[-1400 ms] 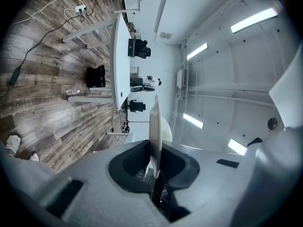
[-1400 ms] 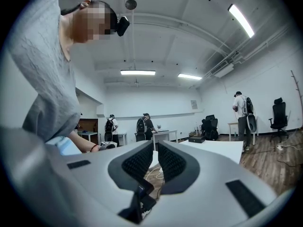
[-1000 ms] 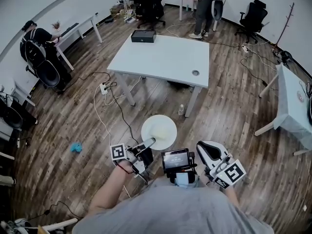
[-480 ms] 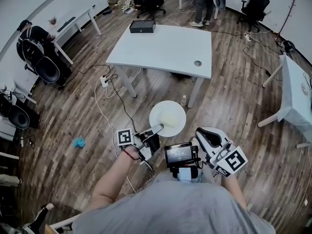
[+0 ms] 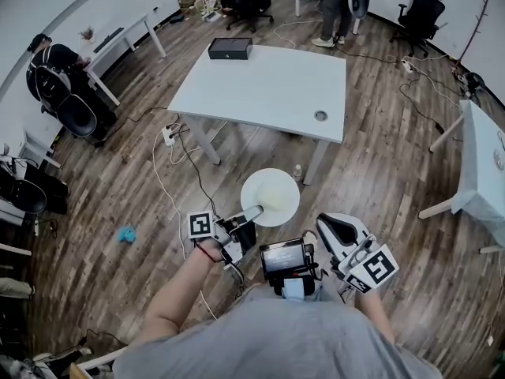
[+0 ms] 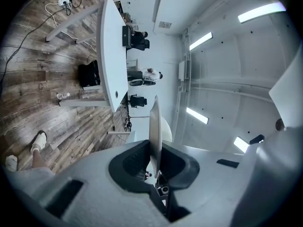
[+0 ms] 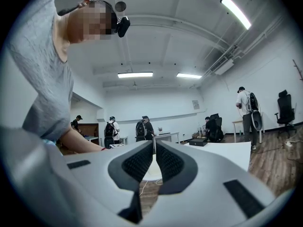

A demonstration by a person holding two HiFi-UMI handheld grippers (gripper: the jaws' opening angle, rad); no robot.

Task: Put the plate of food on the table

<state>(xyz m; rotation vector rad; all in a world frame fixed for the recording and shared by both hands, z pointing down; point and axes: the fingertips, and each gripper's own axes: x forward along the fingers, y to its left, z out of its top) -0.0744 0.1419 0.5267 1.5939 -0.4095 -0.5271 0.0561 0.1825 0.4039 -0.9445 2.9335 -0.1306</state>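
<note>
Plate (image 5: 272, 194) face up above the wooden floor (image 5: 379, 188), short of the white table (image 5: 268, 85), its near rim clamped in the left gripper (image 5: 252, 210). Left forearm (image 5: 177, 302) reaches forward. Right gripper (image 5: 325, 223), jaws together and empty, stays near the body.

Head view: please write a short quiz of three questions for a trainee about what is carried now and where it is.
1. Choose one. What does the left tool hold?
A. the rim of the plate
B. a bottle
C. nothing
2. True or false: the plate already rests on the table.
3. Short answer: what dark thing lies at the far left corner of the table?

Key: 1 A. 2 false, the plate is held in the air over the floor, short of the table. 3 a black box.
</note>
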